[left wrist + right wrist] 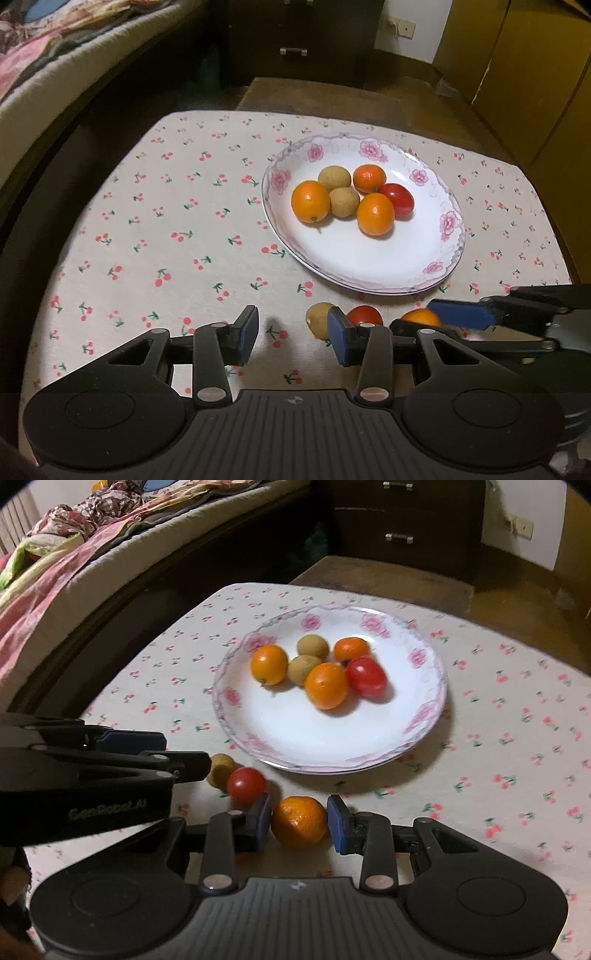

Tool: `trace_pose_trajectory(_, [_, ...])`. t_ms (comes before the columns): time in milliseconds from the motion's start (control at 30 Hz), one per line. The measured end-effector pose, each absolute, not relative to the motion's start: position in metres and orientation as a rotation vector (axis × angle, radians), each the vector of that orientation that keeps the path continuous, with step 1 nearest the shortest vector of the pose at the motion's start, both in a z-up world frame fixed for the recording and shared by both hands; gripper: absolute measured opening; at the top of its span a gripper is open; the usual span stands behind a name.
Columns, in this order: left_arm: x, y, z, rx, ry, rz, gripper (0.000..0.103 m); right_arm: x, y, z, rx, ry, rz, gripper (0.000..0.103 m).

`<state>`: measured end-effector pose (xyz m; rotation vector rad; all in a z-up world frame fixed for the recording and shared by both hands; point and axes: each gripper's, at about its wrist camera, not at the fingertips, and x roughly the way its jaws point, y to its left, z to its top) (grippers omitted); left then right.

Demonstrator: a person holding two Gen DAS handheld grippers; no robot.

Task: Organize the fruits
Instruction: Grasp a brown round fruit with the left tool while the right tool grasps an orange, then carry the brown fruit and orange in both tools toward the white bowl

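Note:
A white flowered plate holds several fruits: oranges, two brown longans and a red tomato. On the cloth near the plate's front edge lie a longan, a tomato and an orange. My right gripper is open with its blue pads on either side of the orange, not clamped on it. My left gripper is open and empty, just left of the loose longan.
The small table wears a cherry-print cloth. A bed runs along the left. Dark drawers stand behind the table, a wooden cabinet at the right.

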<state>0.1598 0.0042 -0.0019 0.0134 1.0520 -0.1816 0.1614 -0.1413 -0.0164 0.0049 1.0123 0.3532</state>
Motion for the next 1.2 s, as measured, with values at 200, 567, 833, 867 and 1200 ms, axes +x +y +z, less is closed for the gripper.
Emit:
trace_pose_trajectory(200, [0.164,-0.001,-0.010,-0.007,1.069,-0.190,0.052,0.160,-0.152,-0.014,0.030,1.013,0.342,0.034])
trace_pose_trajectory(567, [0.172,-0.013,-0.016,-0.016,1.066,-0.198,0.052,0.157,-0.158,-0.016,0.053,1.026,0.342,0.034])
trace_pose_trajectory(833, [0.169,-0.020,-0.016,0.004,1.059,-0.216,0.035,0.156,-0.161,-0.014,0.058,1.026,0.333,0.034])
trace_pose_trajectory(867, [0.168,-0.021,-0.016,0.007,1.062,-0.220,0.034,0.156,-0.161,-0.014,0.057,1.026,0.333,0.034])
trace_pose_trajectory(1200, [0.161,-0.014,-0.013,0.013,1.065,-0.207,0.033,0.153,-0.164,-0.012,0.045,1.032,0.323,0.034])
